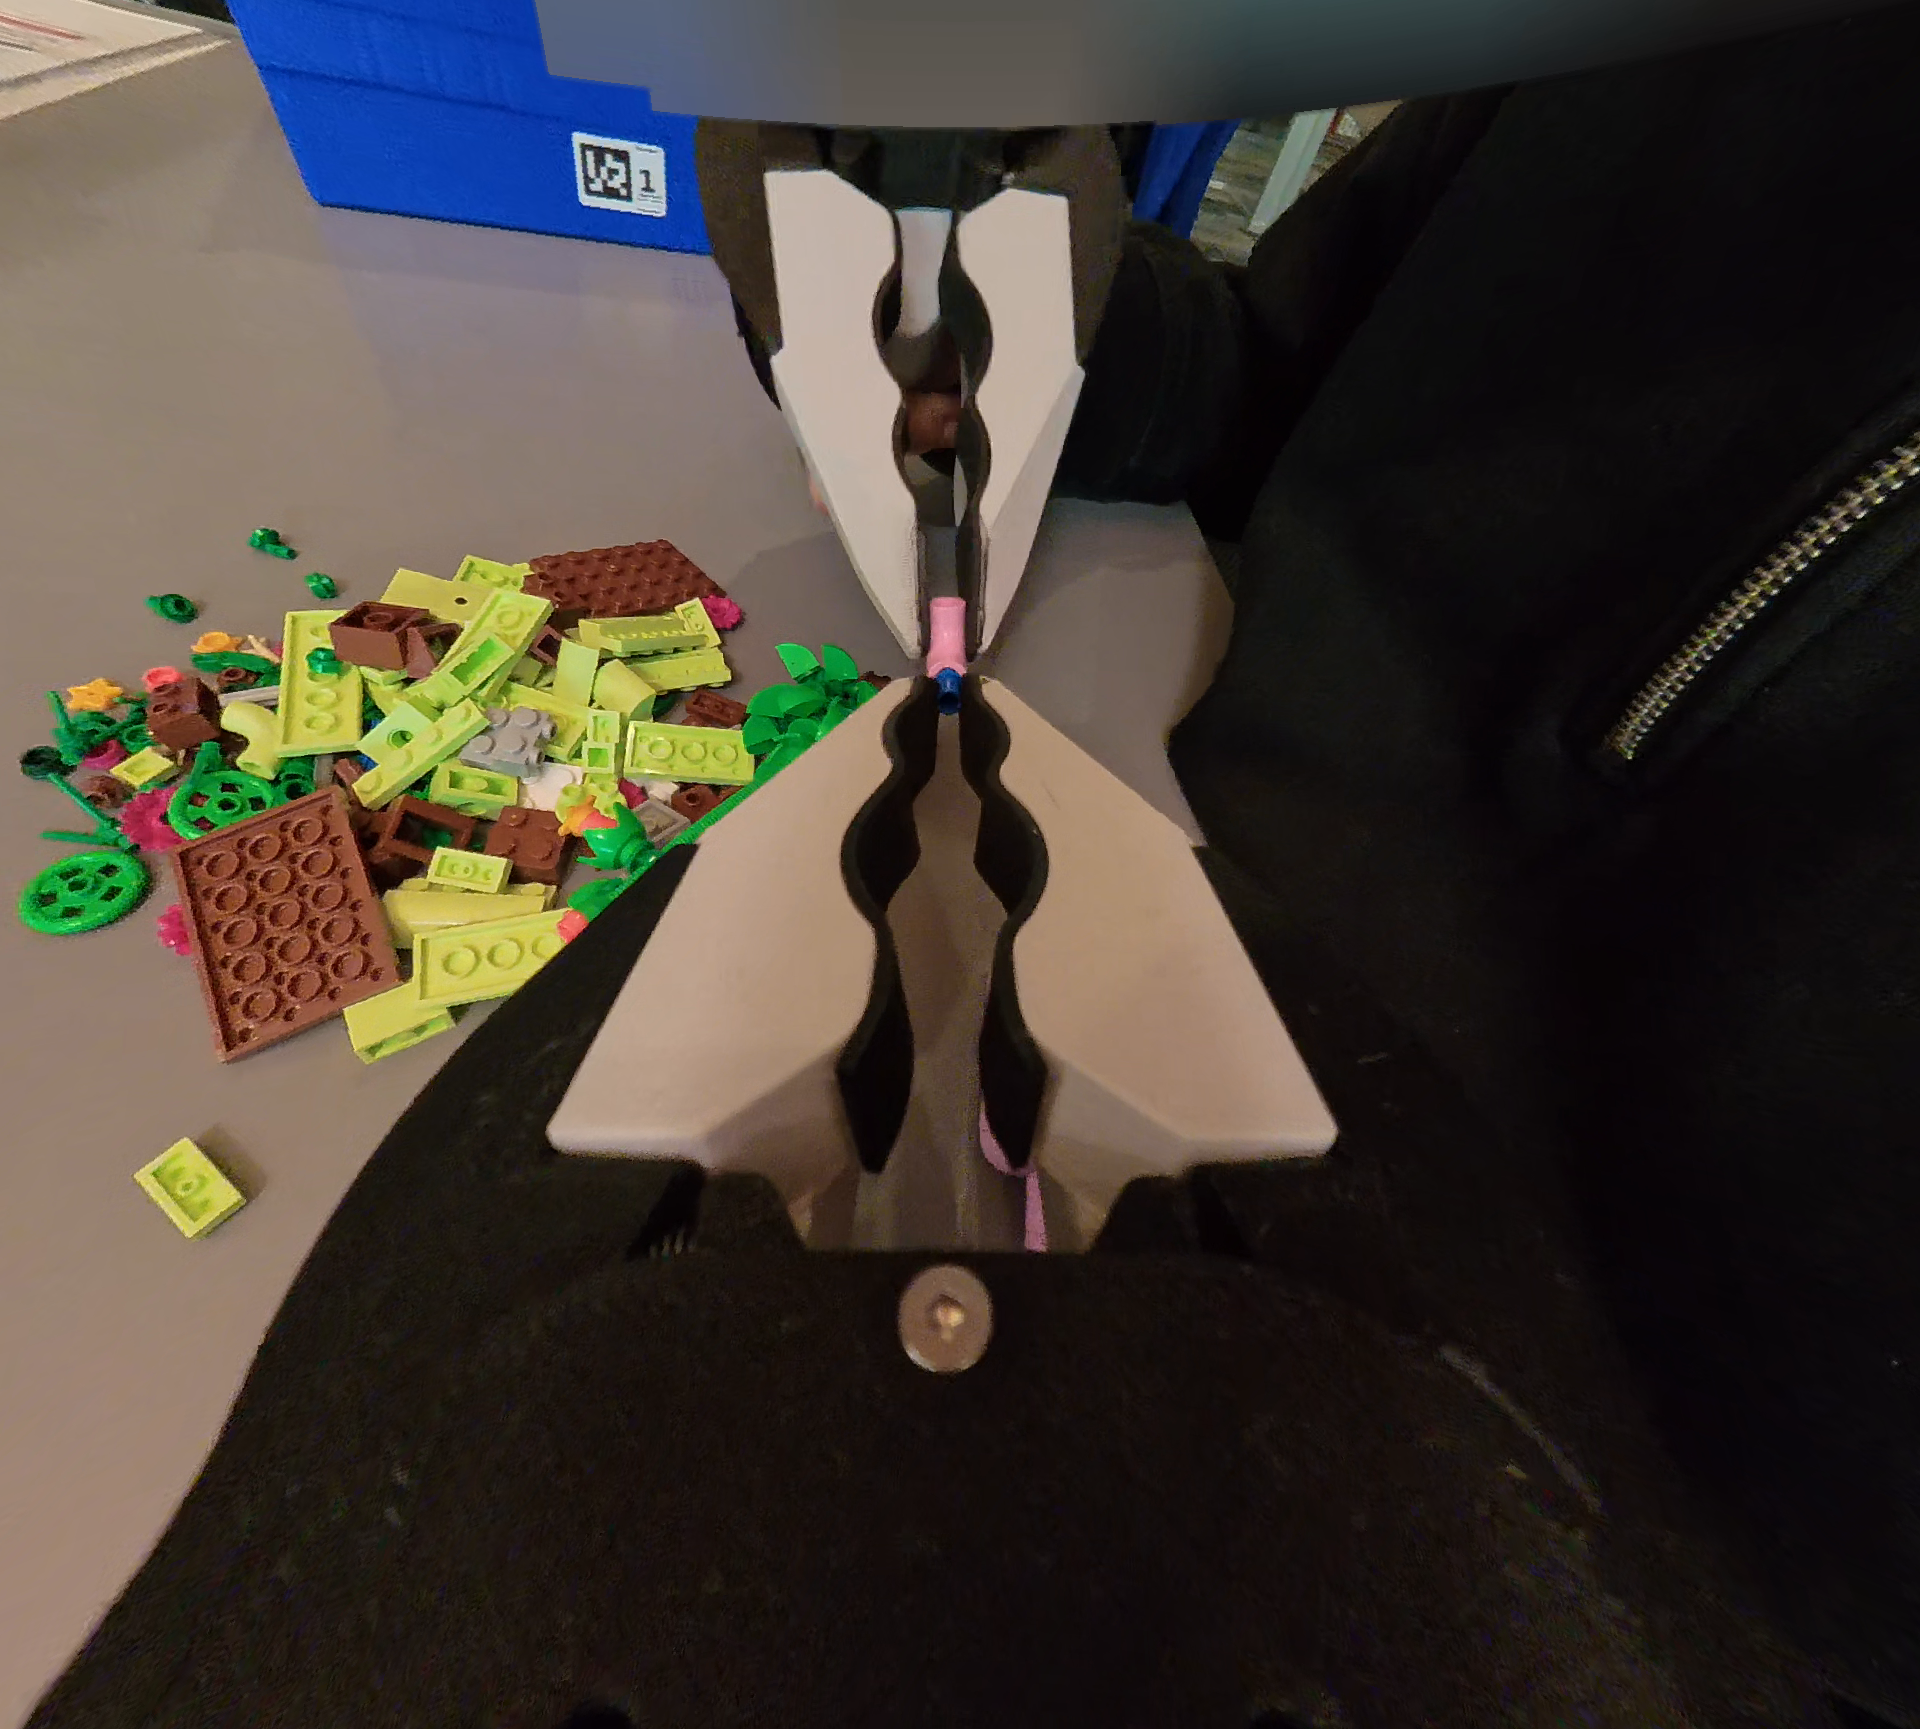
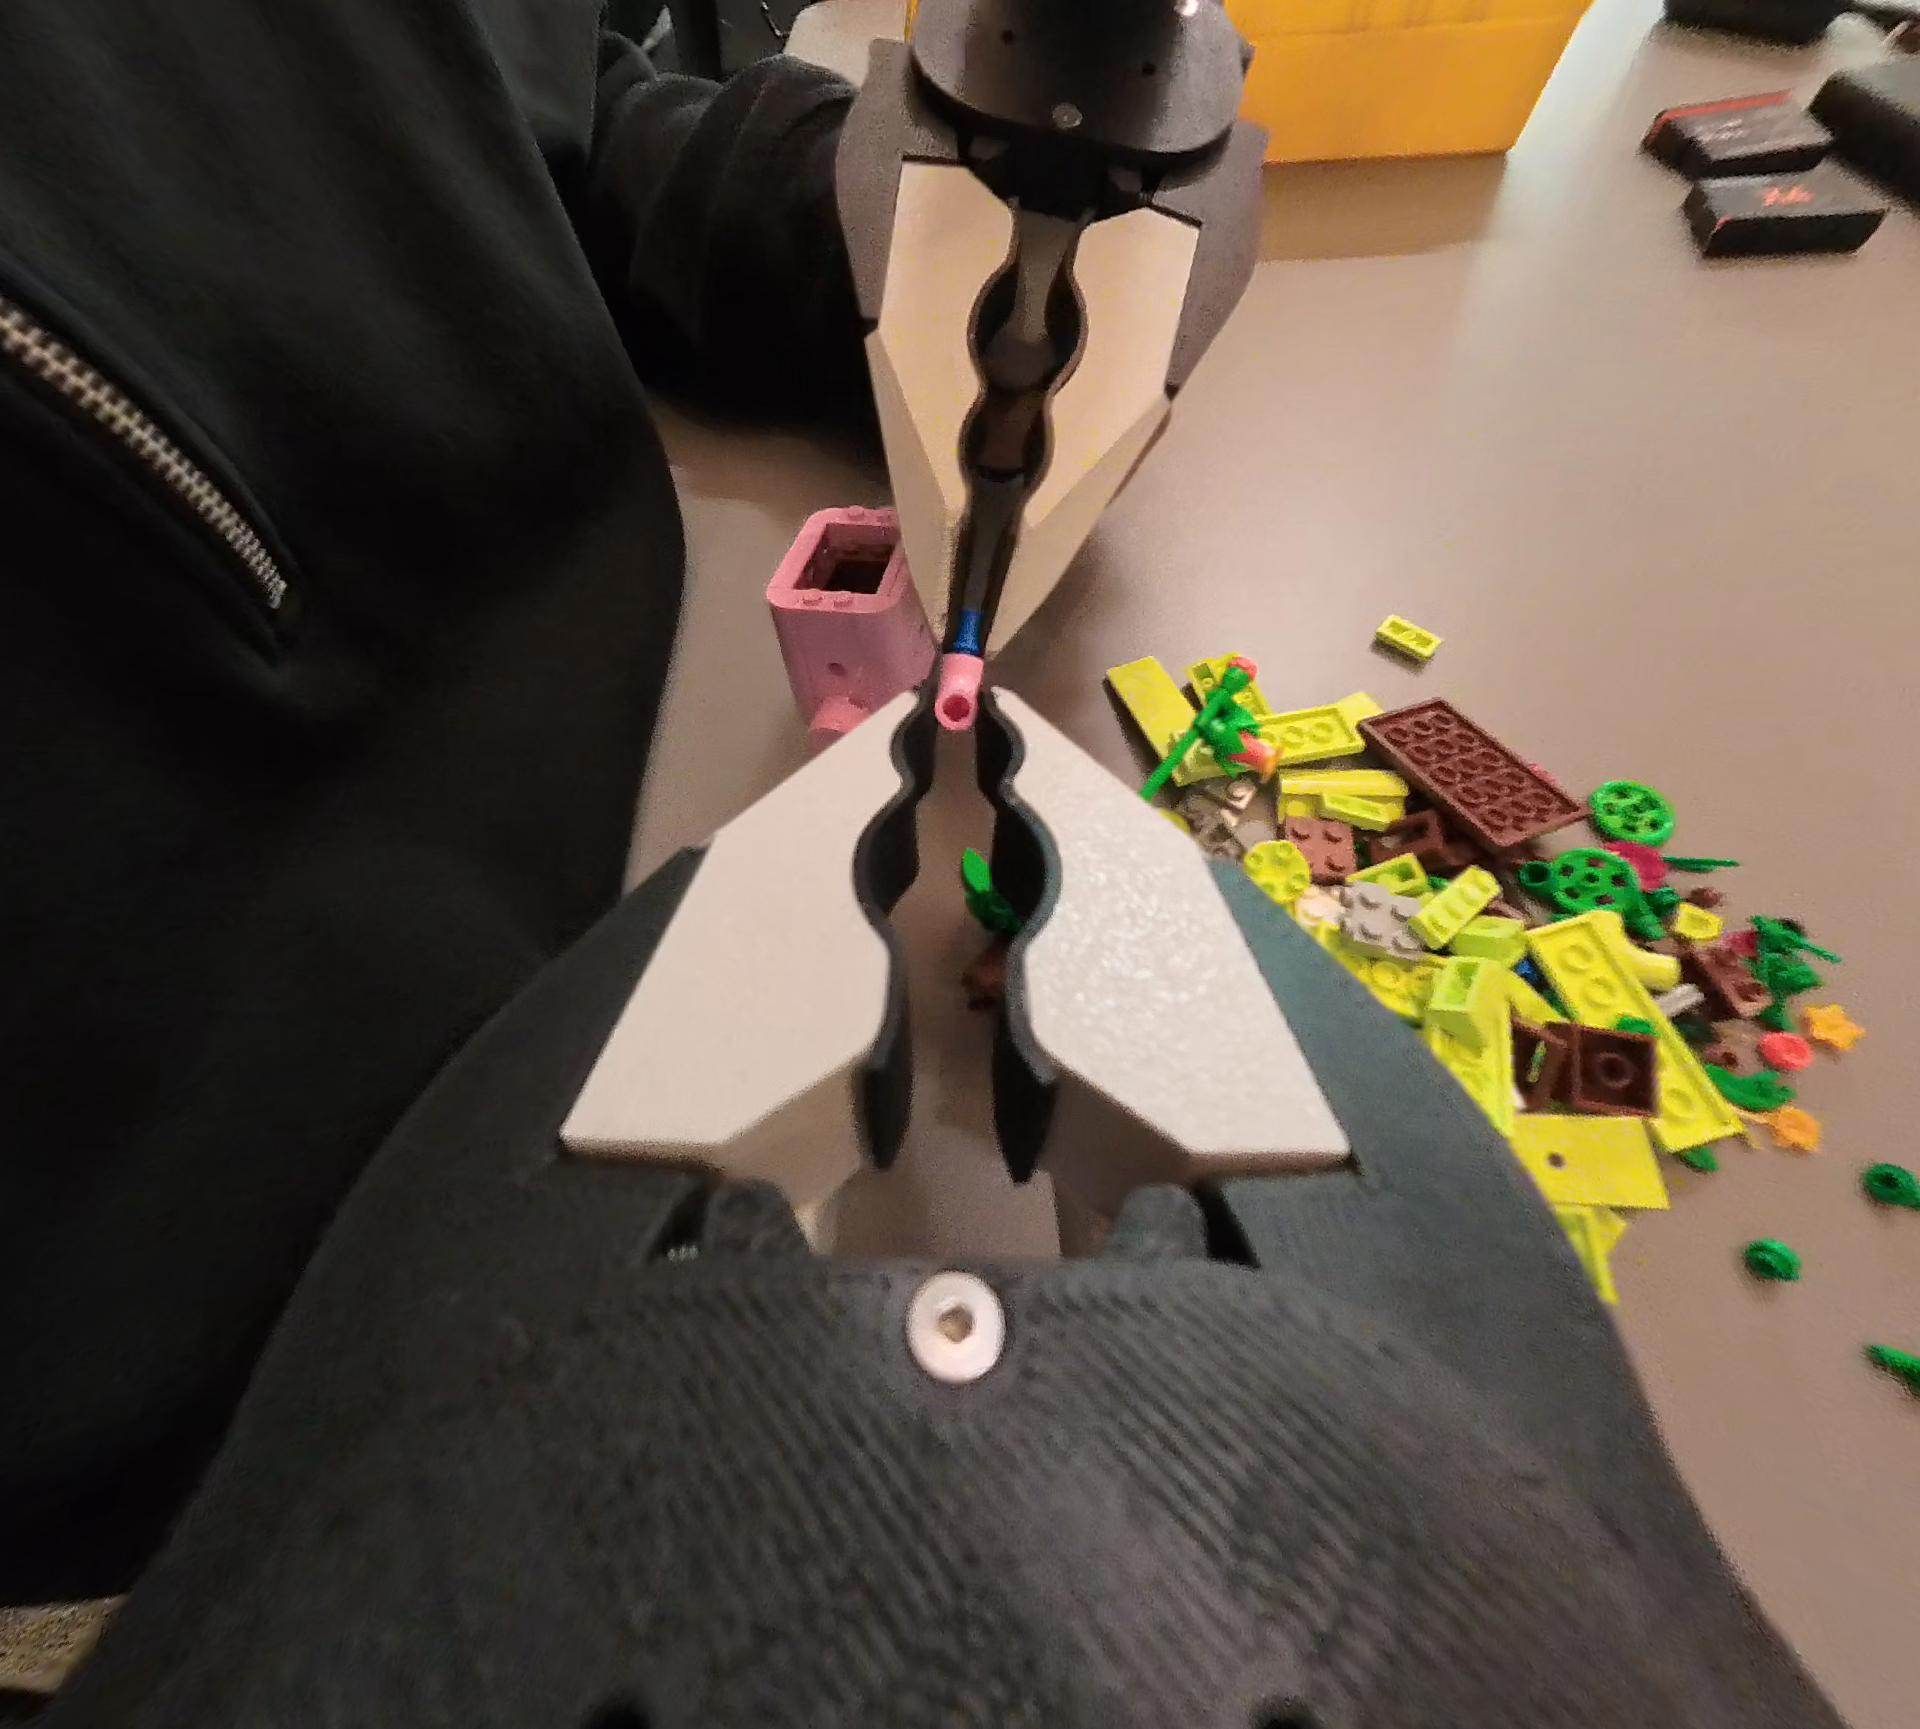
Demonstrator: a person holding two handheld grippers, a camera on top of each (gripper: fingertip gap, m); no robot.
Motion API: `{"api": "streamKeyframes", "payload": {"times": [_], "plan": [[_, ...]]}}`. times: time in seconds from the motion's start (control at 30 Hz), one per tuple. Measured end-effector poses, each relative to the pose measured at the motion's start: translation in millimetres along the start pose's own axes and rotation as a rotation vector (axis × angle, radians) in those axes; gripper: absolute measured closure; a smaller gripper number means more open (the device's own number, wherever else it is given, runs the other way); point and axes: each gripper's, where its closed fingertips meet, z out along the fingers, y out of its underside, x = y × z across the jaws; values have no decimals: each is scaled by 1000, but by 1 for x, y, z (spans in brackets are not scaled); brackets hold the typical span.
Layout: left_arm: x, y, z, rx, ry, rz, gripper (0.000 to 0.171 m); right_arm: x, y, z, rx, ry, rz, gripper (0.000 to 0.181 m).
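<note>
Left gripper [image 1: 948, 700] pinching small blue plastic peg [image 1: 947, 688]; right gripper [image 2: 958, 711] clamped on short pink plastic tube [image 2: 957, 692], tips meeting above grey table [image 1: 312, 391]. Best kept coaxial, pressed gently. Brick pile [image 1: 416, 765] left.

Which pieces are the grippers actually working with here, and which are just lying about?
In use: left gripper shut on blue pin; right gripper shut on pink tube.
Lying about: brick pile, pink hollow block, blue bin, yellow bin.
</note>
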Motion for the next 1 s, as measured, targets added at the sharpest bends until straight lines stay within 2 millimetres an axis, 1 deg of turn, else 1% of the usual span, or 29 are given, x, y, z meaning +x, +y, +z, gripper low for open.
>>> {"api": "streamKeyframes", "payload": {"times": [0.13, 0.23, 0.27, 0.47, 0.6, 0.67, 0.73, 0.8, 0.87, 0.9, 1.0], "plan": [[-2, -2, -1, 15, -3, -3, 170, 2, -2, -2, -7, 44, -51, 175], [-3, -3, -2, 18, -12, 9, 170, 4, -2, -2, -24, 99, -125, 174], [-2, -4, -2, 23, -9, 10, 170, 3, -3, -3, -19, 93, -118, 174], [1, -4, -2, 10, -29, 74, 170, -1, -3, -4, 68, -98, 157, 175], [4, -10, -4, 21, -50, 127, 170, -3, -9, -5, 132, -190, 273, 175], [1, -8, -6, 20, -55, 111, 170, 0, -8, -3, 119, -148, 229, 175], [-3, -6, -7, 27, -49, 75, 170, 4, -7, -2, 89, -60, 119, 175], [-3, -8, -8, 53, -25, 48, 170, 4, -9, -3, 77, 16, -4, 175], [-3, -8, -8, 60, -10, 39, 170, 4, -9, -4, 64, 51, -70, 175], [-2, -7, -8, 61, -3, 33, 170, 3, -9, -4, 57, 58, -83, 175], [-3, -5, -7, 51, -2, 30, 171, 4, -5, -5, 43, 42, -50, 175]]}}
